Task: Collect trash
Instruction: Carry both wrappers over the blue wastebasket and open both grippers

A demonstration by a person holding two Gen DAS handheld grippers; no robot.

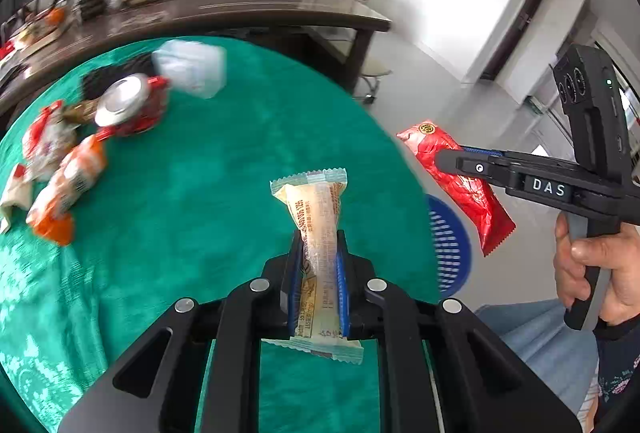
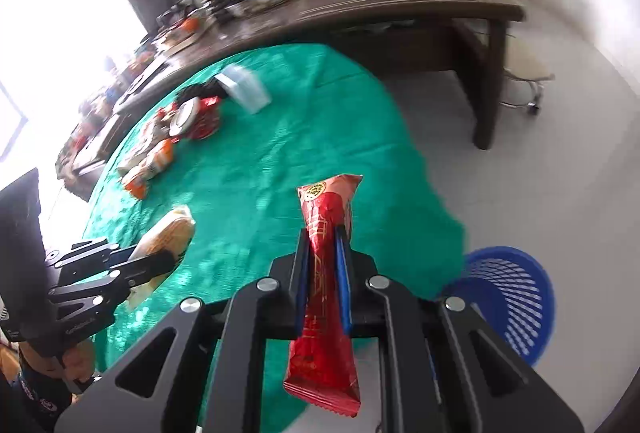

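My left gripper is shut on a pale yellow snack wrapper, lifted above the green tablecloth. My right gripper is shut on a red snack wrapper, which hangs past the table's right edge. Each view shows the other tool: the right gripper with the red wrapper, and the left gripper with the yellow wrapper. A blue slotted basket stands on the floor beside the table, also seen as the basket.
At the far left of the cloth lie a red can, orange-and-white wrappers, a clear plastic box and a black item. A dark wooden table stands behind. A person's hand holds the right tool.
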